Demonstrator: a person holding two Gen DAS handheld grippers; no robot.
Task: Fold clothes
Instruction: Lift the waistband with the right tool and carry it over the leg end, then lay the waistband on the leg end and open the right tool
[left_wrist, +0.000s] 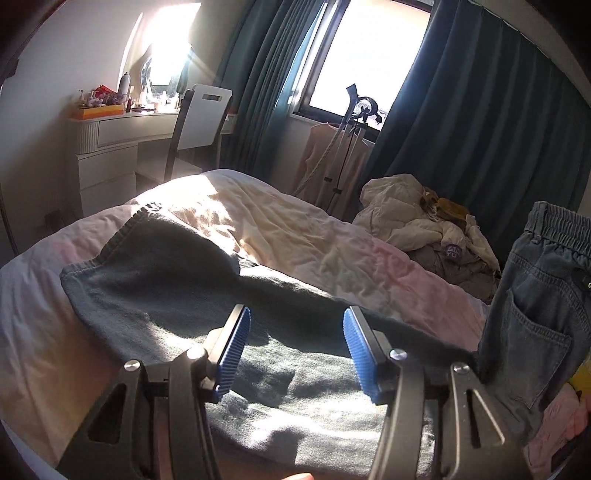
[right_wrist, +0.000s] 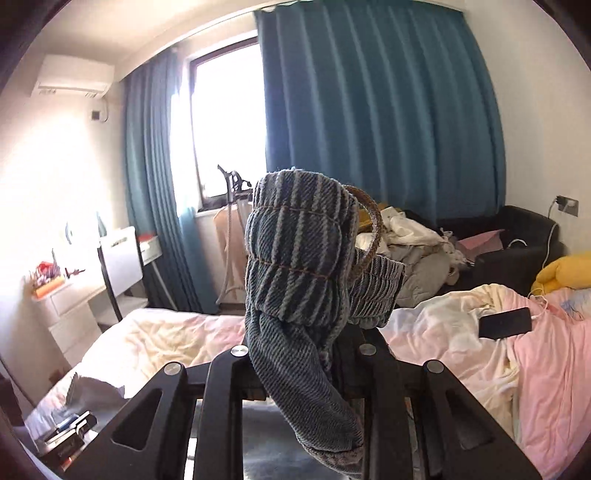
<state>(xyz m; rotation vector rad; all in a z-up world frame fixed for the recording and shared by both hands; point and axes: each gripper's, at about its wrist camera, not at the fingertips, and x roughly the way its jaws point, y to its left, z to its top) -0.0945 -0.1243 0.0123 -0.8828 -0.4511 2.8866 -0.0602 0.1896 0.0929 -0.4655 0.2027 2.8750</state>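
Denim fills the lower half of my left wrist view: the blue-grey denim trousers (left_wrist: 177, 288) lie spread over the rumpled pale pink and cream bed cover (left_wrist: 314, 236), one hemmed leg end reaching toward the far left corner of the bed, sun and shadow falling across the cloth. My left gripper (left_wrist: 297, 341) hangs just above that fabric with its two blue ribbed pads (left_wrist: 232, 350) set wide apart and nothing between them. At the right edge of this view the elasticated waistband and a stitched back pocket of the same trousers rise upright off the bed, lifted clear of the cover. Beyond the bed stand a white dressing table (left_wrist: 107, 147) with a white-backed chair (left_wrist: 201, 118), dark teal curtains (left_wrist: 480, 129) around a bright window, and a heap of cream and grey clothing (left_wrist: 417, 221) to the right. In my right wrist view the waistband bunches up directly in front of the lens, ribbed and folded over on itself, with a brown belt-like loop (right_wrist: 373, 229) curling out beside it. My right gripper (right_wrist: 314, 354) is closed on this bunch of denim; the cloth drapes over the fingers and hides the pads, and a fold hangs down between the black arms. Behind it the pink cover carries a dark flat phone (right_wrist: 506, 323) on the right, with a yellow cushion (right_wrist: 565, 273) further back and a white wall air conditioner (right_wrist: 74, 75) high on the left.
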